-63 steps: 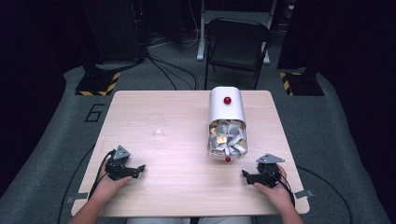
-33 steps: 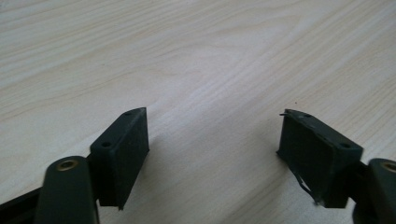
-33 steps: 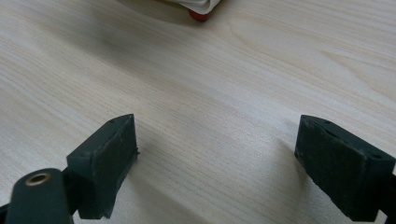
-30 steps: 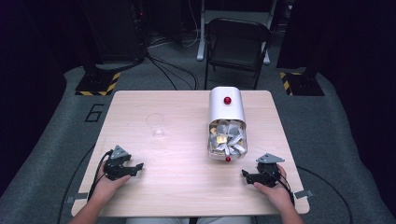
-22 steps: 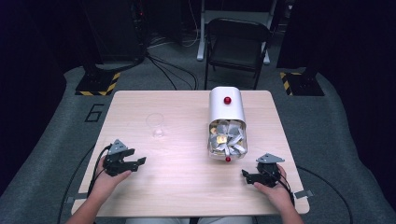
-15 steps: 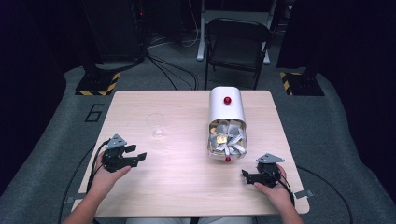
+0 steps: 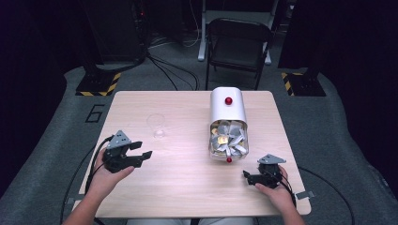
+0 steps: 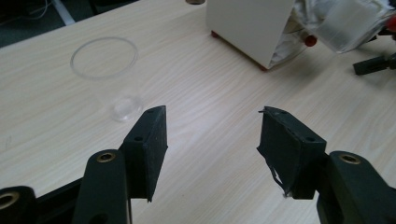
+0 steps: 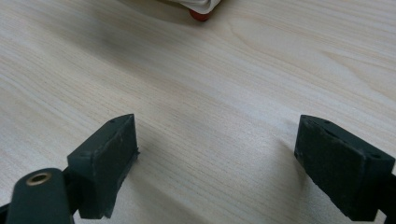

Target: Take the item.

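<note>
The left gripper [image 8: 212,140] had its jaws spread with nothing between them, though they had just been closing a little; the clear plastic cup [image 8: 108,77] stood upright just ahead and left of them. A good approach would straddle the cup's wall squarely, then pinch gently. The right gripper [image 9: 217,161] rested wide open, the white tea-bag dispenser [image 7: 228,123] ahead of it.

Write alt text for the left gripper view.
Two open black tongs rise from the bottom edge over a pale wooden table, nothing between them. A clear plastic cup stands just beyond the left jaw; a white container spilling packets lies at the top right.
</note>
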A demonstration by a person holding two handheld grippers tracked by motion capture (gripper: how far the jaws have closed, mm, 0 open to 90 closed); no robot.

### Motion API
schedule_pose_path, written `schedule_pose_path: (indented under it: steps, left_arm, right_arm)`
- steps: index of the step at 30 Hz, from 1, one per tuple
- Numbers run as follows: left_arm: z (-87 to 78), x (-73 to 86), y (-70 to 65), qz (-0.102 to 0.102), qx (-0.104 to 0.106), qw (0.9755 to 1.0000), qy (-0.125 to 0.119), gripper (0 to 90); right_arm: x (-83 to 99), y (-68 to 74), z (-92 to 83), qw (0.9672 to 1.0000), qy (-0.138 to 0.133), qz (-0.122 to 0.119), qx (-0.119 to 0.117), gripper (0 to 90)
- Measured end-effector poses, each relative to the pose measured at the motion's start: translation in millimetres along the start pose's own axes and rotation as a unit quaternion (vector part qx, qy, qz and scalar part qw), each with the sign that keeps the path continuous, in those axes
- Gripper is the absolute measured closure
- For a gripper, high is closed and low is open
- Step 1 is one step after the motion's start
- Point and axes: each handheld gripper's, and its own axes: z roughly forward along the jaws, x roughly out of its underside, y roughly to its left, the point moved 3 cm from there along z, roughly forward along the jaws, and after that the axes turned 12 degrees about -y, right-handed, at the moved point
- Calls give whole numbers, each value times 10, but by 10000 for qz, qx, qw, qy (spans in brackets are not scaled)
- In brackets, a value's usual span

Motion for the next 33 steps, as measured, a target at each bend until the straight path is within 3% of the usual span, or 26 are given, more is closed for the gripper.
schedule_pose_path:
  steps: [8,15,18,21,24,33]
  left_arm:
    - [37,-224,-219,138,302,9994,-89,454]
    - [240,-410,-419,213,642,9976,-150,490]
    - [381,-513,-534,399,699,9966,-153,500]
    - [444,-560,-588,439,756,9961,-150,508]
    - [564,-652,-681,493,946,9942,-158,523]
    - [802,-800,-879,609,1202,9908,-136,530]
  right_arm:
    - [-11,-1,24,10000,23,10,39,124]
    - [-14,-6,31,10000,12,-30,38,122]
    - [-11,-1,25,10000,25,-12,29,123]
    - [-7,6,18,10000,30,10,46,123]
    - [-5,4,14,10000,21,-26,34,123]
    - [-4,4,14,10000,20,-30,29,123]
